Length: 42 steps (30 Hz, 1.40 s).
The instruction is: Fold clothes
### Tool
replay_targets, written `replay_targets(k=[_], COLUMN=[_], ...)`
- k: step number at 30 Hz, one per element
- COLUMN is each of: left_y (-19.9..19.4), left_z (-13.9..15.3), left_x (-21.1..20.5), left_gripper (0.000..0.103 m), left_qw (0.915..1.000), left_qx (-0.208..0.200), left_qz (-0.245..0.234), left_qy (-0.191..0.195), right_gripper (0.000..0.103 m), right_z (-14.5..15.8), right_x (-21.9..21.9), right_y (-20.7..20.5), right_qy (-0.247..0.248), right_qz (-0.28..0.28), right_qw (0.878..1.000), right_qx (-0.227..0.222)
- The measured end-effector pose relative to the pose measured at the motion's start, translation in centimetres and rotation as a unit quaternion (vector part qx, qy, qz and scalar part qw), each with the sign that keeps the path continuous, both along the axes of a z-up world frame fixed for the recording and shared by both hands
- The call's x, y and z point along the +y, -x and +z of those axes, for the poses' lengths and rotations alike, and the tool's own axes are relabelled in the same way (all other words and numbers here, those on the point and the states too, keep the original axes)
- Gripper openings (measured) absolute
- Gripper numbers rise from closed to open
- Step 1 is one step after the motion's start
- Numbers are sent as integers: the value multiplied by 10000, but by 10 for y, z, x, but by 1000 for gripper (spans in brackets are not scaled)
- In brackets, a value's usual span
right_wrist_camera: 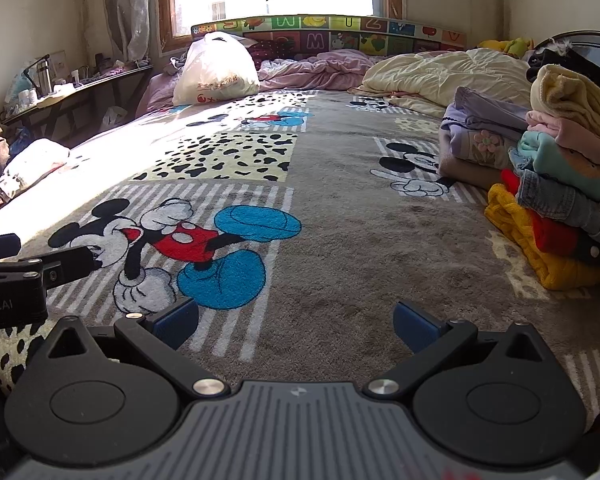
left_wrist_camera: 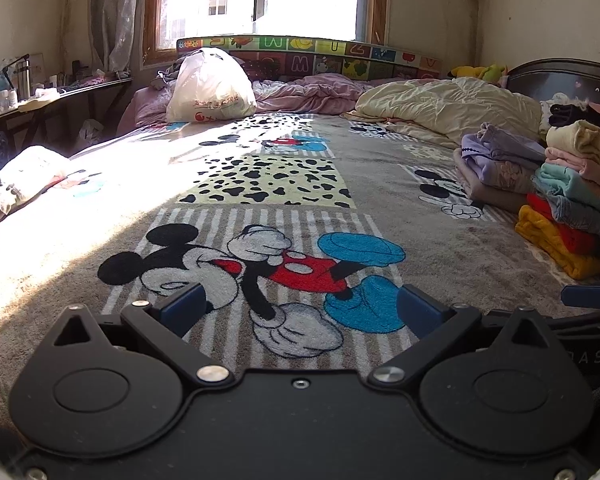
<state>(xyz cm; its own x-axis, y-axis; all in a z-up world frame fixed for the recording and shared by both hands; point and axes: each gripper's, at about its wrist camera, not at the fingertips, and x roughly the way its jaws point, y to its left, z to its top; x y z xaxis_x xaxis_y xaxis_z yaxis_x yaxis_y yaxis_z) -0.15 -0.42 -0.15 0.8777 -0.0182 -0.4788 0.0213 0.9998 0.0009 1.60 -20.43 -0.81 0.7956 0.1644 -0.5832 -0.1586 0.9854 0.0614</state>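
My left gripper (left_wrist_camera: 300,310) is open and empty, low over the Mickey Mouse blanket (left_wrist_camera: 260,184) on the bed. My right gripper (right_wrist_camera: 296,326) is open and empty over the grey part of the same blanket (right_wrist_camera: 360,220). A stack of folded clothes (left_wrist_camera: 576,208) stands at the right; it also shows in the right wrist view (right_wrist_camera: 560,184), yellow at the bottom, pale yellow on top. A second folded pile, purple and beige (right_wrist_camera: 476,140), lies behind it. No garment lies between either gripper's fingers.
A full white plastic bag (left_wrist_camera: 210,88) sits at the far side of the bed by crumpled pink bedding (left_wrist_camera: 312,92) and a cream quilt (left_wrist_camera: 452,104). A cluttered desk (left_wrist_camera: 40,100) stands at the left. A white garment (left_wrist_camera: 24,180) lies at the bed's left edge.
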Motion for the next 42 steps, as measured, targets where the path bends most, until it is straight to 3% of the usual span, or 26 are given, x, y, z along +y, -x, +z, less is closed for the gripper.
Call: replay_targets(k=[4, 21, 27, 30, 36, 42], left_y=[1, -5, -6, -3, -6, -3], left_z=[3, -6, -9, -9, -8, -7], left_x=[6, 2, 2, 3, 6, 7], left_gripper=[103, 103, 103, 103, 103, 103], left_qw=[9996, 9984, 9988, 9993, 9983, 9987], left_qx=[23, 298, 229, -43, 216, 84], left_qz=[-75, -227, -150, -55, -184, -115], left_qy=[267, 430, 415, 369, 514, 490], right_gripper=[103, 103, 103, 103, 103, 103], right_z=[0, 0, 0, 1, 0, -2], right_x=[0, 0, 0, 0, 1, 3], right_y=[0, -1, -1, -1, -1, 0], right_qy=[-16, -62, -21, -24, -19, -12], right_qz=[18, 93, 59, 48, 57, 33], right_qw=[10000, 9999, 10000, 10000, 10000, 10000], right_qx=[7, 37, 28, 22, 26, 9])
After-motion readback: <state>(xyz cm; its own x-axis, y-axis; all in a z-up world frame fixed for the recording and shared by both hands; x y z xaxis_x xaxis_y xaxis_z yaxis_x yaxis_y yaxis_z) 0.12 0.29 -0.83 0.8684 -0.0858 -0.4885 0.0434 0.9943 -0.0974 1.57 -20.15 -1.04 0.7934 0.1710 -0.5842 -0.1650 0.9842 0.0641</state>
